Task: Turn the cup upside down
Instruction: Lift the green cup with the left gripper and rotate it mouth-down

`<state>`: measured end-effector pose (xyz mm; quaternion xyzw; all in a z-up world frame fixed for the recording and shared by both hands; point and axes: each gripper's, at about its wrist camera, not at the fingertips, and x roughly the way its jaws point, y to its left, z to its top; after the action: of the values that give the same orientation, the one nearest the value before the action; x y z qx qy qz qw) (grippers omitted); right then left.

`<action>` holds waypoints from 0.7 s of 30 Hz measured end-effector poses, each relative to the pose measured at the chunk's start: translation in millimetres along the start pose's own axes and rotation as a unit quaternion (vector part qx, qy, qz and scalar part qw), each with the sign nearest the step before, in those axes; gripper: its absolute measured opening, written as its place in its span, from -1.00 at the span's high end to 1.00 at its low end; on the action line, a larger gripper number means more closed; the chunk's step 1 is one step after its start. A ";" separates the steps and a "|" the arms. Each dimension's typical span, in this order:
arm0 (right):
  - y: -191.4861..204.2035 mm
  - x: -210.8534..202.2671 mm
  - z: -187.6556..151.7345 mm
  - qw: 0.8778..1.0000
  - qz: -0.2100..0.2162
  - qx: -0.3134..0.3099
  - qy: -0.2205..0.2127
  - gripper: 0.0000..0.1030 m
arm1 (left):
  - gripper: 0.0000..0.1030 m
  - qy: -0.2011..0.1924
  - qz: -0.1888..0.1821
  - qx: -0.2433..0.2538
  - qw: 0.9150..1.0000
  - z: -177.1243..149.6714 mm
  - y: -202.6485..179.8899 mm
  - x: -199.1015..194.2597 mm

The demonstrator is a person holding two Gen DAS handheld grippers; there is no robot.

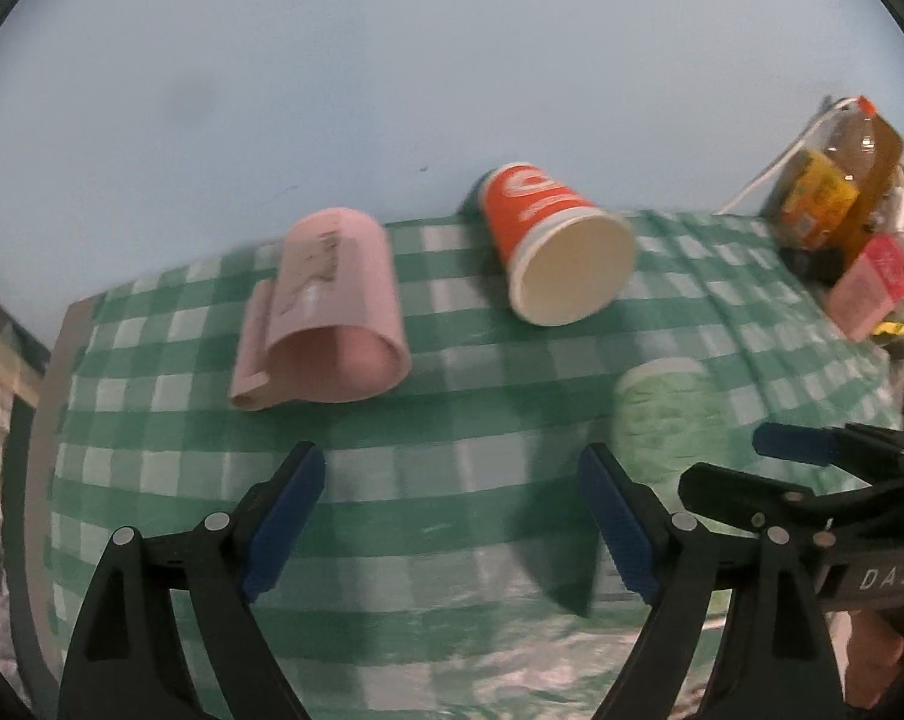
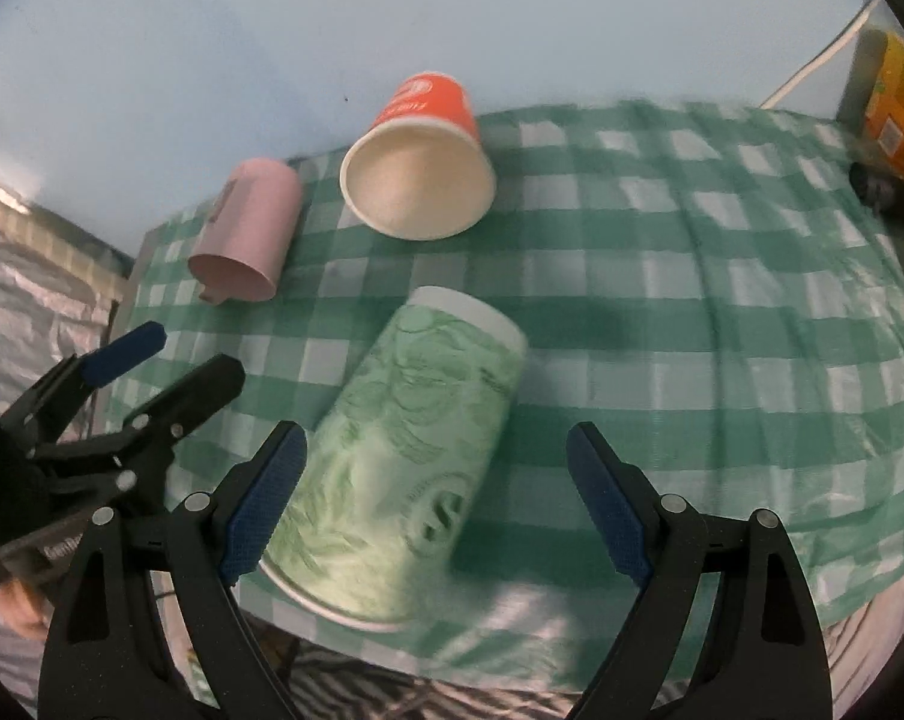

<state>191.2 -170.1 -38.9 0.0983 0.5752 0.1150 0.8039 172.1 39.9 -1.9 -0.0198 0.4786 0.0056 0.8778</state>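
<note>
Checked green cloth covers the bench [image 2: 662,276]; three cups are laid on their sides.

The green cup [image 2: 404,468] is seen between the right gripper [image 2: 434,504] fingers, spread apart; left gripper [image 1: 452,516] fingers likewise apart, empty.

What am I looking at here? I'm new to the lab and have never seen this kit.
A person holds two hand-held clamps, each with a fisheye camera looking along its blue-padded fingers. One picture comes from the left gripper, the other from the right gripper. Both are open and hold nothing. On the green checked tablecloth are three cups: a pink cup and an orange cup on their sides, and a green cup between the right gripper's fingers, wide rim nearest the camera; whether anything touches it is unclear. A bottle and packets sit at the far right edge.
</note>
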 end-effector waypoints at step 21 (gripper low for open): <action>-4.0 56.8 19.6 0.997 0.016 0.040 0.065 -0.62 | -0.70 0.026 0.007 -0.015 1.000 -12.6 29.8 32.2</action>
<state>227.8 -157.5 -85.1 0.1317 0.6285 0.1107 0.7585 178.1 68.9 -36.7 -0.0297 0.5011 0.0190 0.8647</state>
